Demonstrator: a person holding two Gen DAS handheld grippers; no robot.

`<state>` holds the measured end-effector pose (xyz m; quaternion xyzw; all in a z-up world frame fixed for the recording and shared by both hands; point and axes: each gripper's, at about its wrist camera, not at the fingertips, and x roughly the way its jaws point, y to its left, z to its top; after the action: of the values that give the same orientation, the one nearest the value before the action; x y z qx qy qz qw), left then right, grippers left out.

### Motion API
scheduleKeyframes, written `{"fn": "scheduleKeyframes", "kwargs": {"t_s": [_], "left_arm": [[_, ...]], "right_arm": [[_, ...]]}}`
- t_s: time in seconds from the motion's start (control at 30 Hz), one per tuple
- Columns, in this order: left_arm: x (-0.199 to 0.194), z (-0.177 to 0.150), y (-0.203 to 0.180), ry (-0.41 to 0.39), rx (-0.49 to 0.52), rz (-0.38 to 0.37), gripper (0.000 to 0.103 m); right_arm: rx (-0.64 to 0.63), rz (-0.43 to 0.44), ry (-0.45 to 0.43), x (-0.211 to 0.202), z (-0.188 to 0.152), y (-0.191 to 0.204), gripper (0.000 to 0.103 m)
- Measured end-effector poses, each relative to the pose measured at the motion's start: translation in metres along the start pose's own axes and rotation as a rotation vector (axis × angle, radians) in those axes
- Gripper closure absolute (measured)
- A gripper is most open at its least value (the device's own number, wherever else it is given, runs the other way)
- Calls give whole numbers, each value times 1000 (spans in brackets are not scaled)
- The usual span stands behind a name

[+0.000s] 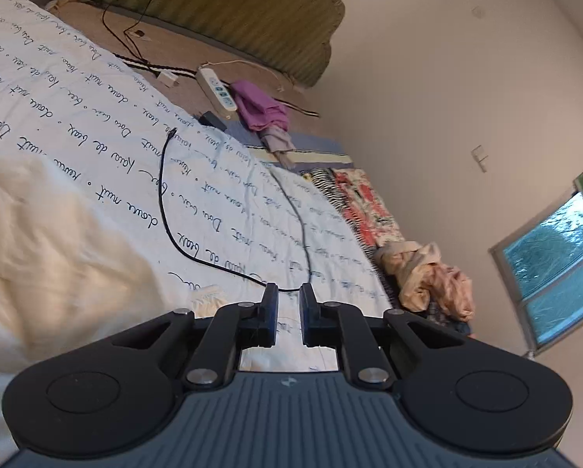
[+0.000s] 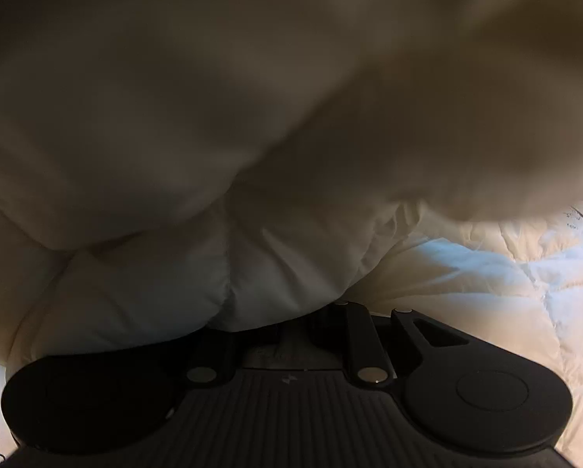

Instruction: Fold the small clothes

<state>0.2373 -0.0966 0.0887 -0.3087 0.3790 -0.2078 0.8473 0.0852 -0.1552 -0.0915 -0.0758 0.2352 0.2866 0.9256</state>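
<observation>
A white padded garment [image 1: 38, 234] lies bunched on the bed at the left of the left wrist view. My left gripper [image 1: 288, 300] hovers just right of it over the sheet, its blue pads [image 1: 271, 312] nearly together with nothing between them. In the right wrist view the same white padded garment [image 2: 252, 136] fills almost the whole picture. It drapes over my right gripper [image 2: 293, 329] and hides the fingertips, so their grip cannot be seen. Creases in the fabric run down toward the fingers.
The bed has a pale sheet with handwriting print [image 1: 96, 89]. A black cable [image 1: 166, 202] curls across it, passing just beyond the left fingertips. Farther off are a power strip [image 1: 217, 87], a purple cloth [image 1: 256, 109], a peach clothes heap [image 1: 428, 273] and a window [image 1: 557, 273].
</observation>
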Motion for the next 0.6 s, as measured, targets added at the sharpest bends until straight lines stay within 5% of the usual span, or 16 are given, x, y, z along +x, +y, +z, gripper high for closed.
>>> {"fn": "scheduleKeyframes", "kwargs": {"t_s": [0.2,0.3,0.43,0.5,0.57,0.6], "left_arm": [[51,-5,0,167,-13,6,92],[38,-2,-11,151,46,3,92],[1,10,-31,139,133,-81,89],[-21,12,-36,129,206,-99,79],[-45,11,-32,104,282,-45,46],[-58,9,-26,70,301,-11,38]], "right_arm": [[57,6,24,-28,2,-22,64],[109,56,19,-65,-3,-42,51],[252,65,20,-109,-22,-78,49],[352,57,26,-126,-35,-97,49],[422,23,-9,-148,-46,-109,48],[447,-20,-43,-162,-49,-112,47]]}}
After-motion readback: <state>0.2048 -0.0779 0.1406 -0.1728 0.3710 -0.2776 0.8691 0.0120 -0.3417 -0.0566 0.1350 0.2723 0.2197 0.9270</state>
